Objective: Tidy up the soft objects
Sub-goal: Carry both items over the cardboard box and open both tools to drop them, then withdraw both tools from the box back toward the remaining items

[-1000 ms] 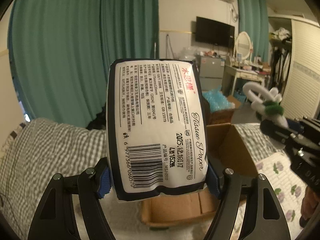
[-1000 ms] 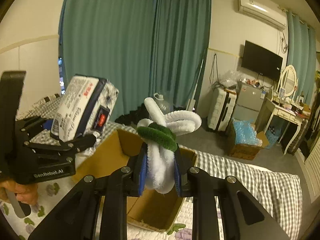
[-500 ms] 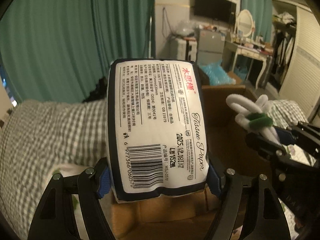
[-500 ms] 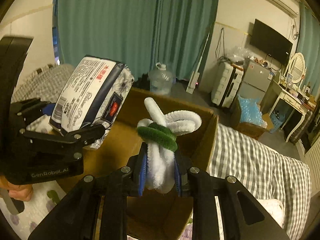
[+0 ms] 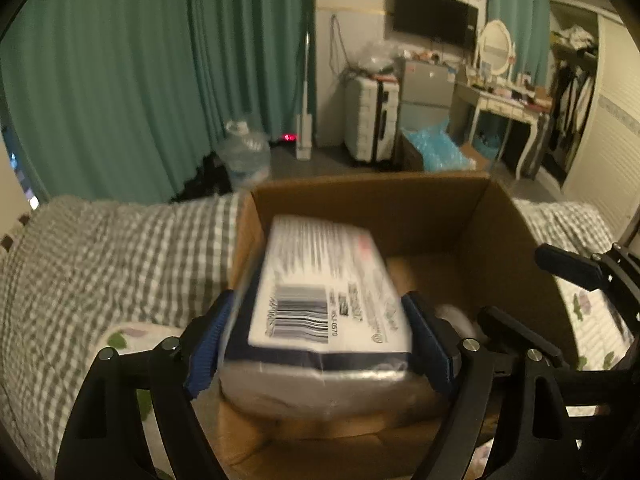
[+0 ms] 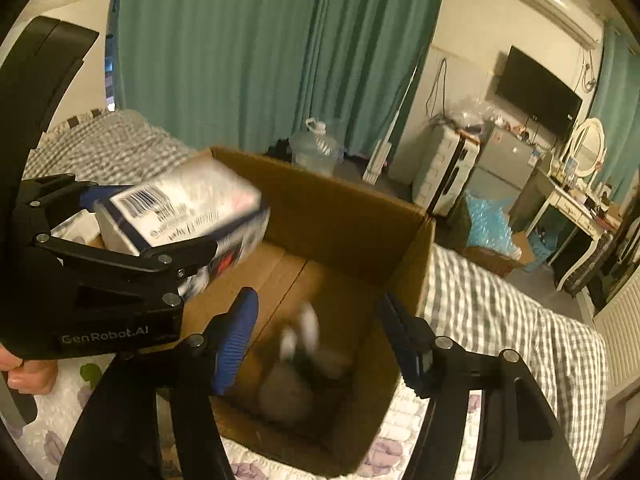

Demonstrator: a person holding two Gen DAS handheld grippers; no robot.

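A white tissue pack (image 5: 324, 304) with a dark blue border and a barcode lies tipped forward and blurred between the blue pads of my left gripper (image 5: 318, 320). Those jaws are opening and the pack is slipping out over the cardboard box (image 5: 360, 200). The right wrist view shows the same pack (image 6: 180, 208) tilted at the left gripper (image 6: 148, 224), above the box (image 6: 340, 216). My right gripper (image 6: 316, 306) hangs over the box with its jaws opening and nothing between them. Below it, the white fuzzy bundle (image 6: 304, 336) with a green band is a blur inside the box.
The box stands on a bed with a grey checked cover (image 5: 120, 264) and a floral quilt (image 6: 440, 420). A blurred grey soft thing (image 6: 284, 392) lies in the box. A hand (image 6: 24, 372) holds the left gripper. Beyond are a water jug (image 6: 316, 148), a suitcase (image 5: 372, 120) and a dressing table (image 5: 504, 100).
Both grippers have sunk over the box. The tissue pack has tipped from upright to forward in the widening left jaws. The right jaws have opened and let the white bundle drop into the box.
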